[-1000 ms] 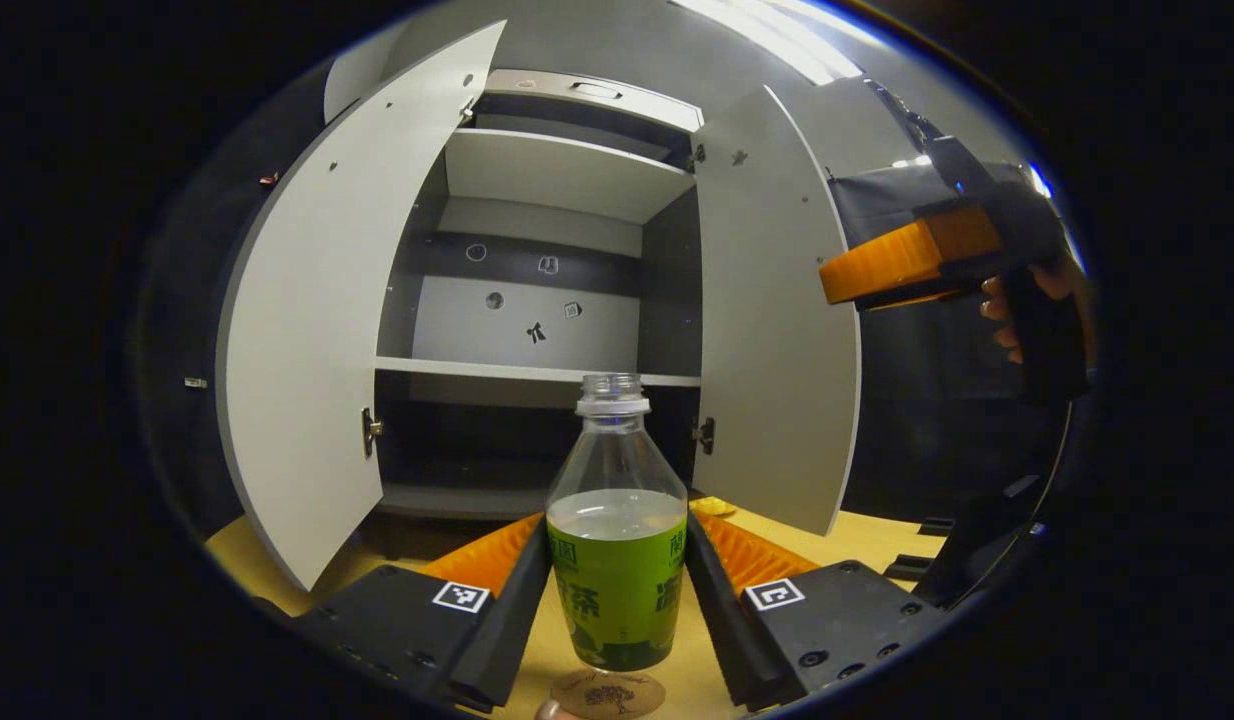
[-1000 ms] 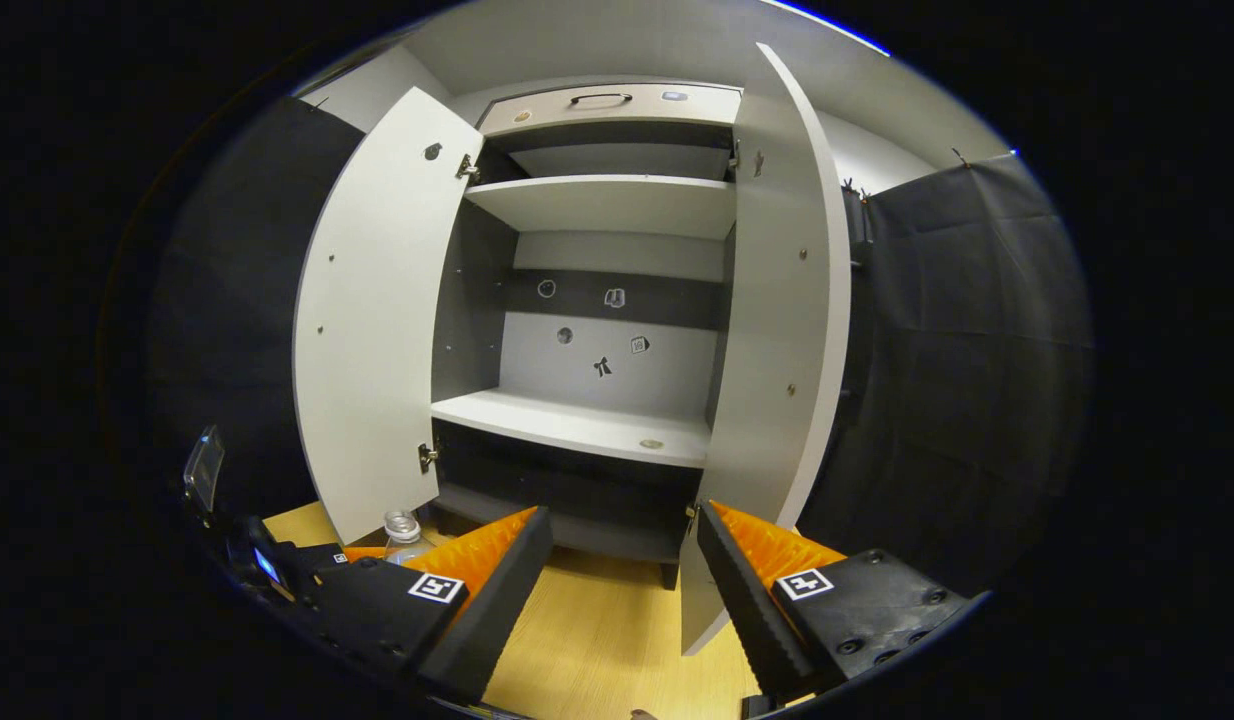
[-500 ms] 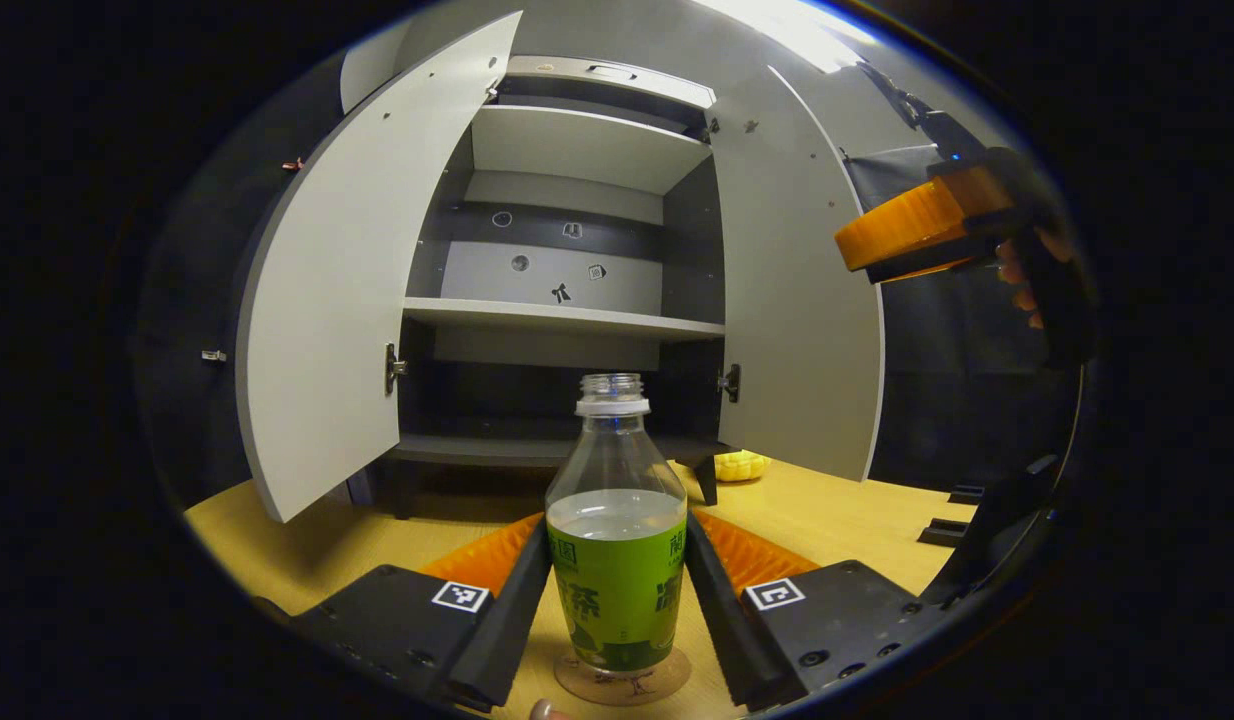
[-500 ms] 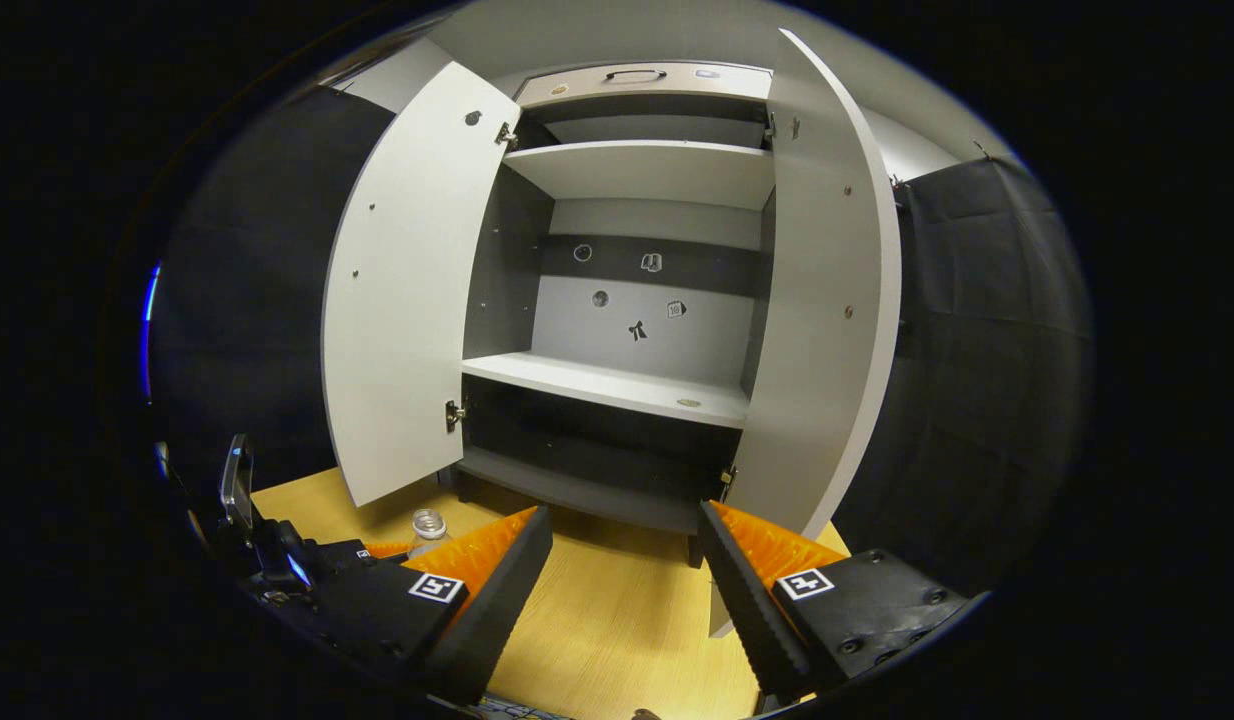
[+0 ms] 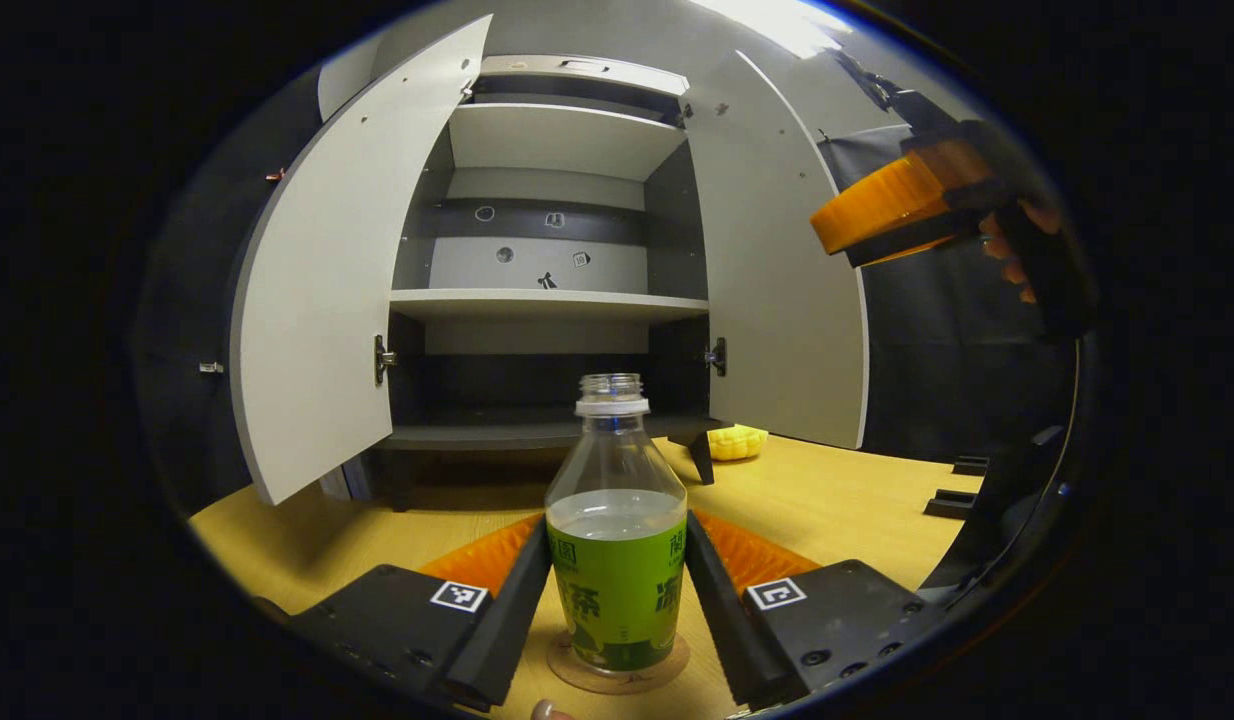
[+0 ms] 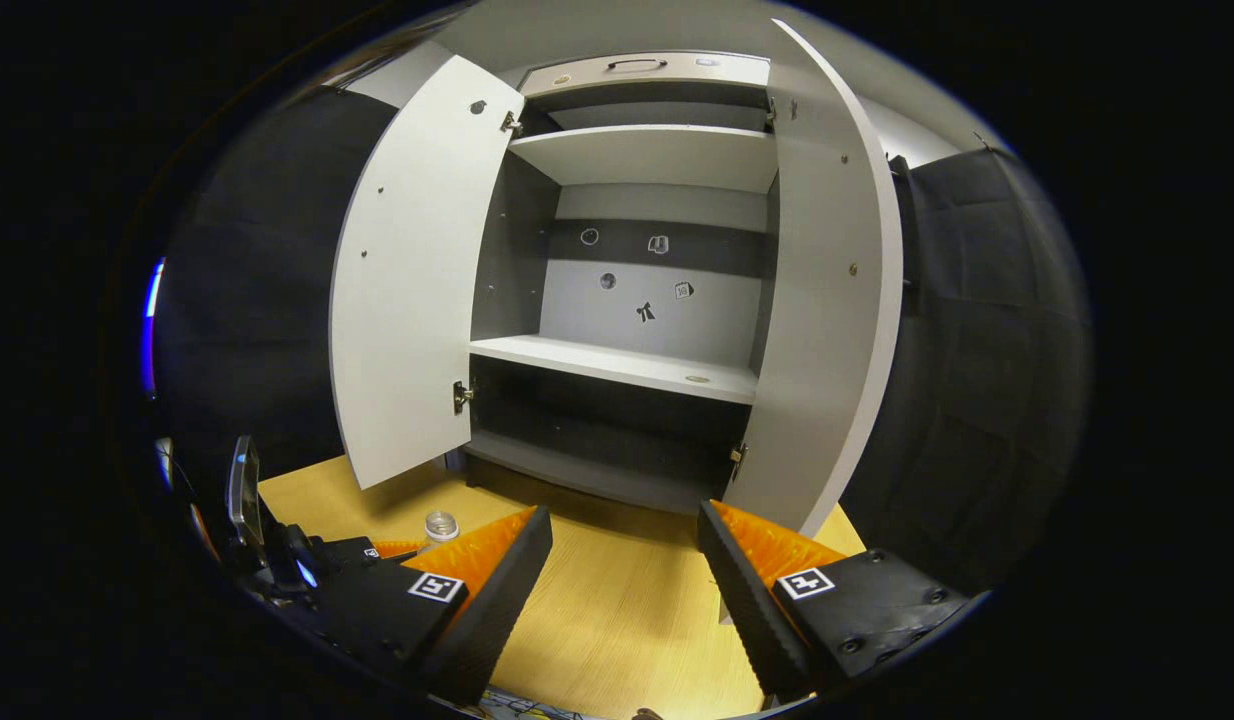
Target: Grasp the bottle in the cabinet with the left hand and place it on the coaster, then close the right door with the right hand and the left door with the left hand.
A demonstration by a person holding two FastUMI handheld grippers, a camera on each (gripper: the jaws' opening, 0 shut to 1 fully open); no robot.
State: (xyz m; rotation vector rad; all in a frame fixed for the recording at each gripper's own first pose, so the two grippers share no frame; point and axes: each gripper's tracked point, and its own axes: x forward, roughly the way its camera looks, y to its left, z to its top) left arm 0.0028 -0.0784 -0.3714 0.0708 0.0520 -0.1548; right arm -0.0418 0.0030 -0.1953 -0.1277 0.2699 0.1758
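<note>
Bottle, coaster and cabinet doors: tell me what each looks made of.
Bottle: clear plastic, see-through above its glossy green wrap. Coaster: looks like cork or wood, a thin matte brown disc. Cabinet doors: probably laminated board, flat matte grey panels with small fittings.

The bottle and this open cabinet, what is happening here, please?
A person works with a handheld gripper in each hand. The left gripper holds the bottle between its fingers, upright on the round coaster on the wooden table. The right gripper is open and empty, pointing at the cabinet. Both the left door and the right door stand open, so neither is closed yet.
</note>
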